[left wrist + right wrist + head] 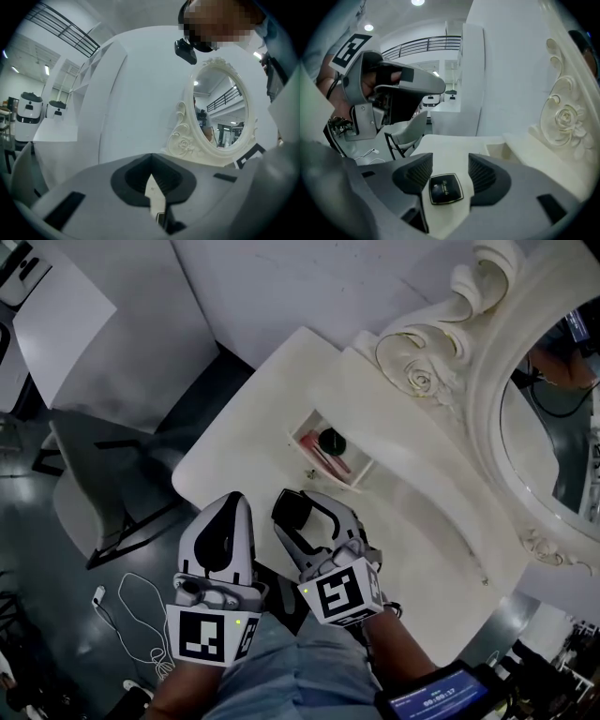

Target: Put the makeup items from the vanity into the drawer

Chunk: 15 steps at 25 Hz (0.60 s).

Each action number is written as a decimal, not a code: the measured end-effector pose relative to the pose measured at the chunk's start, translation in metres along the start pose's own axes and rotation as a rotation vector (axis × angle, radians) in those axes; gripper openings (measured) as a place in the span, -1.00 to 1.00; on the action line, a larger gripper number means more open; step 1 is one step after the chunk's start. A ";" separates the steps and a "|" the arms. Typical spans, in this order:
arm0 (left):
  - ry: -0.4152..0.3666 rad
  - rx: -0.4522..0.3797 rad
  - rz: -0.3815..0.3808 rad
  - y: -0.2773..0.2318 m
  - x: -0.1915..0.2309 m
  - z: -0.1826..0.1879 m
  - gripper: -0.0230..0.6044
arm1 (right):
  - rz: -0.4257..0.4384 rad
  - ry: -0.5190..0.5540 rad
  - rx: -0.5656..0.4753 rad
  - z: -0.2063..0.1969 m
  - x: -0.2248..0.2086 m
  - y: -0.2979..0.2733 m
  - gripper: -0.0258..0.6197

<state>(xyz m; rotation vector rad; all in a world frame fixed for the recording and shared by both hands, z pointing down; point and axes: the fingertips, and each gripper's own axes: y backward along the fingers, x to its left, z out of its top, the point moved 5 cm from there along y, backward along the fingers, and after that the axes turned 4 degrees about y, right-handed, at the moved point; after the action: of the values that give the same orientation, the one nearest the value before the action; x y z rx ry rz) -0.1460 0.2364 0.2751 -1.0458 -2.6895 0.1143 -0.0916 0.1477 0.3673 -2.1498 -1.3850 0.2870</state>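
Black compact [446,189], loose between right gripper's [450,162] fingers [483,173]

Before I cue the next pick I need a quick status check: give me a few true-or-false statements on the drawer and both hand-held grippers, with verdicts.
1. The drawer stands open. True.
2. The right hand-held gripper is clamped on the black compact. False: its jaws stand apart, and the compact lies on the vanity top between them with neither pad touching it.
3. The left hand-held gripper has its jaws together with nothing held. True.
4. The drawer is empty. False: it already holds a round black item and some pinkish sticks.
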 end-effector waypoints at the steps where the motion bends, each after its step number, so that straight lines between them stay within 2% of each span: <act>1: 0.005 0.005 0.006 0.001 0.002 -0.003 -0.93 | 0.021 0.006 0.015 -0.005 0.003 -0.004 -0.15; 9: 0.039 0.061 0.035 -0.010 0.014 -0.028 -0.93 | 0.115 0.054 0.140 -0.047 0.009 -0.031 0.04; 15: 0.058 0.096 0.039 -0.020 0.026 -0.036 -0.93 | 0.157 0.042 0.184 -0.061 0.013 -0.042 0.08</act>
<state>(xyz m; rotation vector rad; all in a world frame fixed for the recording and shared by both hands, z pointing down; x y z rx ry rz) -0.1678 0.2387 0.3187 -1.0571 -2.5854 0.2147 -0.0902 0.1514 0.4426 -2.1014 -1.1230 0.4105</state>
